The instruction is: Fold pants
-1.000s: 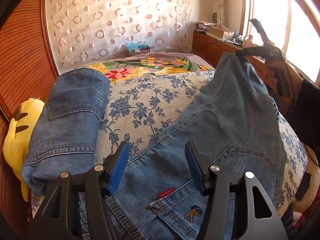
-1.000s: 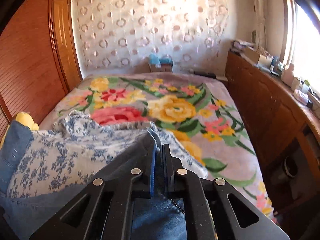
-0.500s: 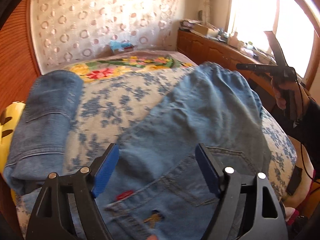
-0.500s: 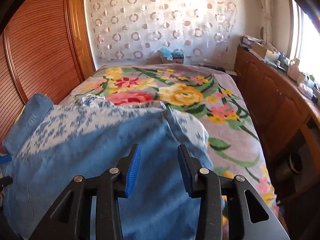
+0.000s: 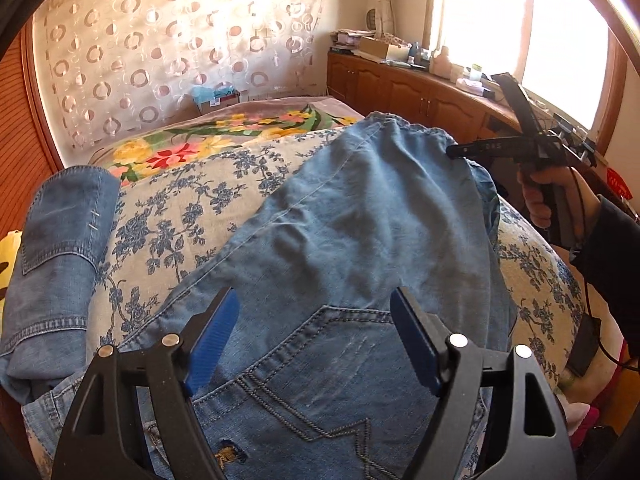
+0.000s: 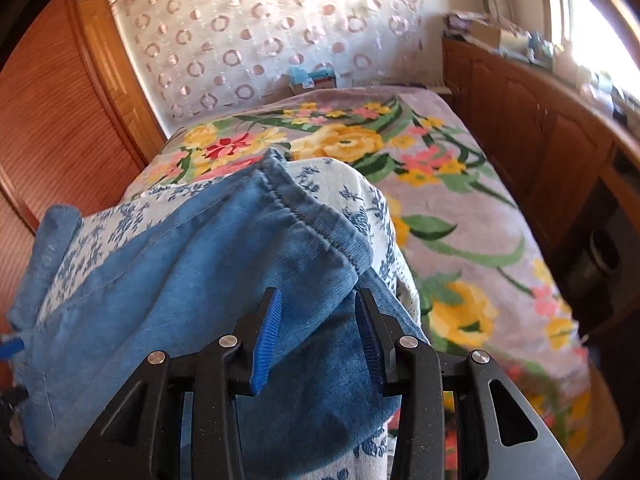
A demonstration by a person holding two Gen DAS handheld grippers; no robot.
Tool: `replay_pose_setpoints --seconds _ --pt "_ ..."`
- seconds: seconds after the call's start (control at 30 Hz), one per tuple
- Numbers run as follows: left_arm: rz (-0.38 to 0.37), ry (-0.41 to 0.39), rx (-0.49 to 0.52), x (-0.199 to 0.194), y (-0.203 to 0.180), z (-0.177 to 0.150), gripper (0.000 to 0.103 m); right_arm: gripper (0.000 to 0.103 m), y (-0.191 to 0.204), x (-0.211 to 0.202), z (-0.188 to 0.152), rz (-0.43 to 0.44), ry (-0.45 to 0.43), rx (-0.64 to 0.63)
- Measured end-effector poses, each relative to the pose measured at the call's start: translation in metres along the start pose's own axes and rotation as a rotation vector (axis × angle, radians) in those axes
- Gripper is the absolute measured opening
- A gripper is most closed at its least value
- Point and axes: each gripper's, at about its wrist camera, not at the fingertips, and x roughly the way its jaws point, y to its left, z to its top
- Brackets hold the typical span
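Both tongs stand apart, gripping nothing: left gripper (image 5: 314, 336) hovers over the back pocket of the faded blue denim pants (image 5: 360, 220), right gripper (image 6: 316, 332) over their hem; they lie across a blue-flowered white quilt (image 5: 208, 200) on the bed

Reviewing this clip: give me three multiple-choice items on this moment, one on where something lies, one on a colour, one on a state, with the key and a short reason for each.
1. Where is the folded pair of jeans?
A. left of the spread jeans
B. on the cabinet
C. on the floor

2. What colour are the left tool pads?
A. red
B. blue
C. yellow

3. How are the right tool jaws?
A. clamped on the hem
B. apart, denim between them
C. out of view

Key: A, it lies at the bed's left edge; B, both pads show blue; B, neither pad presses the cloth.
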Motion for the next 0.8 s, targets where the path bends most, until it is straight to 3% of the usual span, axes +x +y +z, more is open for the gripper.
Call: replay_pose_setpoints --seconds 0.3,0.37,0.4,0.43,0.57,0.8 --pt "-0.007 0.011 0.016 0.003 -0.009 0.008 0.079 0.04 -0.003 0.005 0.007 0.002 0.006 0.043" --pt "-0.006 0.007 0.022 0.004 -0.011 0.01 0.079 0.03 -0.002 0.007 0.003 -0.005 0.002 0.039" --pt "-0.006 0.006 0.022 0.004 -0.009 0.01 0.079 0.016 -0.001 0.007 0.002 0.001 -0.001 0.036" --pt "-0.005 0.005 0.021 0.004 -0.009 0.011 0.079 0.008 -0.001 0.006 0.001 0.007 -0.006 0.036" --pt "0.0 -0.005 0.011 -0.003 -0.006 0.011 0.079 0.004 0.013 -0.009 -0.001 0.047 -0.046 0.0" --pt "0.015 -0.045 -0.012 -0.026 0.003 0.008 0.079 0.003 0.083 -0.05 -0.012 0.174 -0.093 -0.153"
